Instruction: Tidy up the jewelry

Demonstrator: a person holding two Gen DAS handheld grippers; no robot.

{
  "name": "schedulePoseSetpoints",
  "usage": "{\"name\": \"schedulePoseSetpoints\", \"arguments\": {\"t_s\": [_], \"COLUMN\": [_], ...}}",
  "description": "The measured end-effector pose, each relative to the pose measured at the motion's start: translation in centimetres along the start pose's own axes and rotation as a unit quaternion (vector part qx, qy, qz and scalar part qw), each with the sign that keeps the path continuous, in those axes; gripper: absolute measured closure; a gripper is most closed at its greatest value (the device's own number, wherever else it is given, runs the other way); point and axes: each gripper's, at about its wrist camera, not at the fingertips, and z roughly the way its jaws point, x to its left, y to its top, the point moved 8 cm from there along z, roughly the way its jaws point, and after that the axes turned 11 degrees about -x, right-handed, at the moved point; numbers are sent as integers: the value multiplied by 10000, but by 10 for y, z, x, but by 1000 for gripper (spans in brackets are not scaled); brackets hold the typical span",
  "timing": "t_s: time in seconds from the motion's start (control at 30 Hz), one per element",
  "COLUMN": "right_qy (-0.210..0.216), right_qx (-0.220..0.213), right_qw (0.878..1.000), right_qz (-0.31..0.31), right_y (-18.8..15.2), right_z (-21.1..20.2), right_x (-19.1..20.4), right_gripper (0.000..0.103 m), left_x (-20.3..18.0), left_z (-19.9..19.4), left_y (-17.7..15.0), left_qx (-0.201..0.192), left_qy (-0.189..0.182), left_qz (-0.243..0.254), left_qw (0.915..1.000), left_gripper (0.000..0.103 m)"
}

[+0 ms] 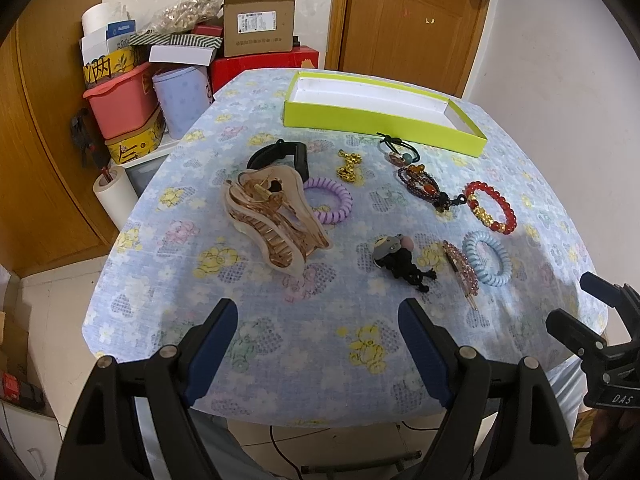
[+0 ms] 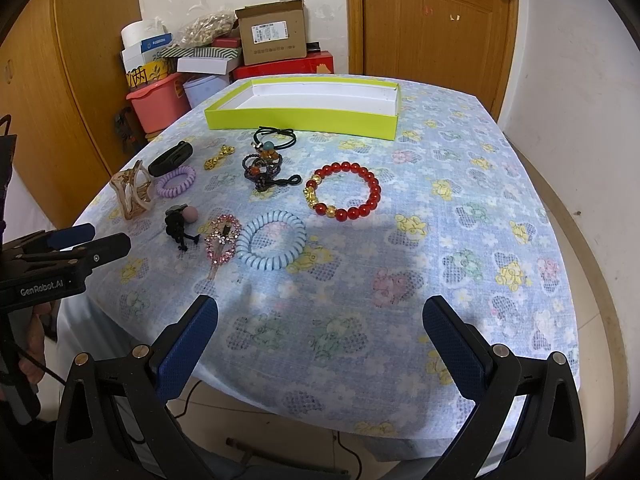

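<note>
Jewelry is sitting scattered on the bench [image 2: 460, 208], red bead bracelet [image 2: 343, 190] at about 12 o'clock from the right gripper [image 2: 320, 344]. Lime box [image 2: 304, 122] is sitting empty behind. Both grippers, left gripper [image 1: 318, 344] included, are hovering with fingers spread, pinching nothing.

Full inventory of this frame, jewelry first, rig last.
box: 1, lime green, white inside, far side of table, nothing in it
red bead bracelet: 1, red with gold beads, centre
coil hair ties: 2, light blue near, purple left
claw clip: 1, translucent beige, left
rhinestone clip: 1, pink, beside blue coil
black hair tie with charm: 1, left of pink clip
dark beaded bracelet: 1, mid
black elastic: 1, near box
gold charm: 1
black band: 1
tablecloth: blue floral
left gripper: open
right gripper: open
</note>
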Motion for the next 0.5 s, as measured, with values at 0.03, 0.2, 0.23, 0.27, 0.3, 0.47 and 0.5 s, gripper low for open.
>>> {"name": "schedulePoseSetpoints", "arguments": {"t_s": [0.03,0.2,0.23,0.27,0.3,0.47,0.5], "right_qy": [8,41,47,55,60,67,74], "right_qx": [-15,-56,-60,-66,-78,-129,-135], "right_qw": [10000,10000,9999,9999,9999,9998,9998], "right_qz": [1,-56,-66,-77,-84,-108,-105], "right_y": [1,5,5,7,7,12,13], "right_z": [0,0,1,2,2,8,9], "right_x": [1,5,4,4,4,-2,-2], "right_gripper": [1,1,1,1,1,1,1], "left_x": [1,7,8,11,12,22,23], "left_z": [0,5,6,7,7,17,20], "left_y": [0,2,3,4,7,15,18], "left_qx": [34,43,52,46,13,35,24], "left_qy": [-14,-125,-108,-79,-47,6,7], "left_qz": [-31,-314,-358,-390,-405,-731,-805], "left_qw": [10000,9994,9993,9992,9992,9973,9968], "left_gripper": [19,19,19,19,19,19,19]}}
